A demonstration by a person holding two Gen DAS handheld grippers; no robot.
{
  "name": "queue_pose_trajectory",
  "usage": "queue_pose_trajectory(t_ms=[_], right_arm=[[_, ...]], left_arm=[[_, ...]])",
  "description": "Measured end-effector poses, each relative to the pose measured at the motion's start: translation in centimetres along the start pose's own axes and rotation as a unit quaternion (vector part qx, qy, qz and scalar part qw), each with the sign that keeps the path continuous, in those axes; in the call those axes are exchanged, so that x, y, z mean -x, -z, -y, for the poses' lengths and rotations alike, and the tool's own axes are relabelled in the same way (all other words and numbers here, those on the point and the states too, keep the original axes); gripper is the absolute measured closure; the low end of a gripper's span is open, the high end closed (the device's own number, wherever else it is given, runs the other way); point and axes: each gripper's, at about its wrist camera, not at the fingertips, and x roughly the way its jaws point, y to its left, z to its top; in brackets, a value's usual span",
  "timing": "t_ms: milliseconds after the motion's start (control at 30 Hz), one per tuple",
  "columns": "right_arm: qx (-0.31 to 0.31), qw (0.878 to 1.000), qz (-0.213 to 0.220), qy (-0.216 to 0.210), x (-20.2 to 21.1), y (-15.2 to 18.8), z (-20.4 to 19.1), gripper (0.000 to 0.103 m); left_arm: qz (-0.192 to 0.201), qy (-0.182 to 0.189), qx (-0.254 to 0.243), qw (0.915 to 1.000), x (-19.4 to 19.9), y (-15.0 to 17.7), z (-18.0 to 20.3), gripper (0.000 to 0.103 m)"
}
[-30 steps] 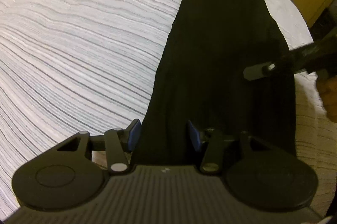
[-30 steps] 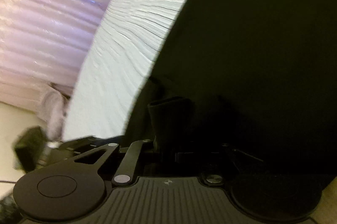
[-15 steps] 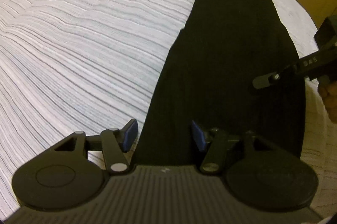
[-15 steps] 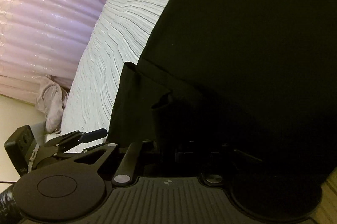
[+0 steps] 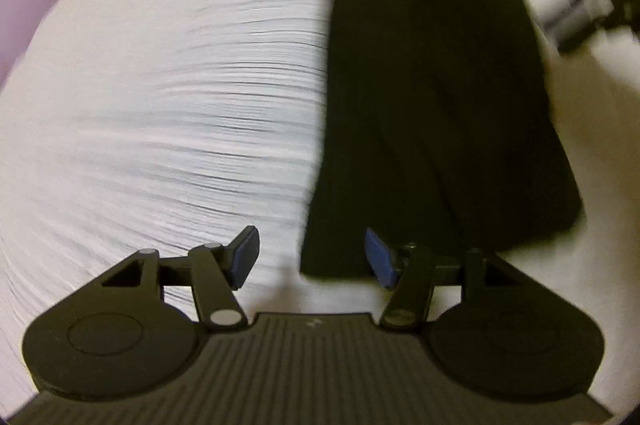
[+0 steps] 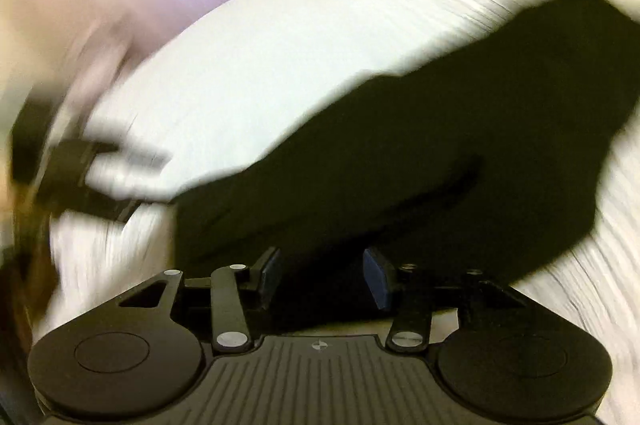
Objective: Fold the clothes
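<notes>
Both grippers have backed off since 0.5 s ago: right gripper (image 6: 322, 275), which had black cloth bunched betw. its fingers, now has fingers spread w/ nothing held; left gripper (image 5: 312, 257) has pulled back so the near hem sits just ahead of its tips instead of betw. them. Both views motion-blurred, so cams are moving fast.

Black garment (image 5: 432, 97) lies flat on white ribbed bedspread (image 5: 160, 105), a long narrow strip running away from left cam, near end roughly square. Right view: same garment (image 6: 420, 153) as a dark slab, one crease/layer edge visible across it. Left gripper: fingers wide apart, empty, over bare bedspread beside the hem.

Progress (judgement): garment looks folded lengthwise at least once, given narrow shape + layer edge. Still long, so a crosswise fold or two prob. remains. Can't confirm layer count; cloth too dark. No other clothes in view.

Other tool seen blurred at edge of each view.
</notes>
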Motion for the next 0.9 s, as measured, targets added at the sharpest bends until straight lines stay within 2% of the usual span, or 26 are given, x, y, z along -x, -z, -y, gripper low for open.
queue_pose_trajectory(t_ms=[67, 100, 200, 300, 367, 433, 467, 500, 533, 567, 667, 733, 833, 900], right_arm=[[0.116, 0.993, -0.004, 0.013, -0.7, 1.2, -5.8, 0.053], [0.172, 0.985, -0.004, 0.023, -1.3, 1.9, -8.6, 0.053], [0.297, 0.953, -0.014, 0.059, -5.1, 4.0, -14.1, 0.053], [0.392, 0.912, -0.034, 0.111, -8.2, 6.0, -16.0, 0.052], [0.451, 0.879, -0.049, 0.147, -10.2, 7.4, -16.8, 0.052], [0.507, 0.84, -0.063, 0.182, -12.2, 8.8, -17.6, 0.053], [0.517, 0.832, -0.07, 0.189, -12.7, 9.1, -17.6, 0.053], [0.509, 0.837, -0.075, 0.185, -12.7, 9.1, -17.1, 0.054], [0.501, 0.842, -0.08, 0.181, -12.8, 9.1, -16.7, 0.071], [0.491, 0.849, -0.083, 0.178, -12.5, 9.0, -16.3, 0.083], [0.456, 0.869, -0.083, 0.172, -10.5, 8.4, -15.3, 0.097], [0.439, 0.877, -0.092, 0.171, -9.4, 9.1, -14.5, 0.103], [0.399, 0.892, -0.132, 0.17, -7.8, 10.8, -13.2, 0.103], [0.384, 0.899, -0.124, 0.169, -6.4, 11.0, -13.0, 0.103]], left_arm=[[0.007, -0.006, -0.088, 0.9961, 0.2, 1.3, 2.8, 0.046], [0.011, -0.01, -0.131, 0.9913, 0.3, 1.9, 4.3, 0.046], [0.033, -0.026, -0.212, 0.9765, -0.9, 3.3, 6.8, 0.046], [0.059, -0.05, -0.271, 0.9595, -2.3, 3.8, 7.9, 0.047], [0.063, -0.058, -0.299, 0.9504, -3.5, 3.8, 8.2, 0.048], [0.06, -0.066, -0.322, 0.9424, -4.6, 3.9, 8.3, 0.057], [0.056, -0.071, -0.331, 0.9393, -5.2, 3.9, 8.2, 0.065], [0.054, -0.07, -0.327, 0.9409, -5.3, 3.7, 7.9, 0.076], [0.053, -0.068, -0.321, 0.9433, -5.3, 3.6, 7.6, 0.08], [0.052, -0.066, -0.314, 0.9455, -5.3, 3.4, 7.3, 0.085], [0.061, -0.069, -0.306, 0.9475, -5.1, 3.4, 7.2, 0.088], [0.058, -0.068, -0.294, 0.9516, -5.4, 3.3, 6.7, 0.089], [0.054, -0.066, -0.276, 0.9575, -6.1, 3.1, 6.1, 0.089], [0.059, -0.063, -0.265, 0.9605, -5.6, 3.0, 5.9, 0.089]])
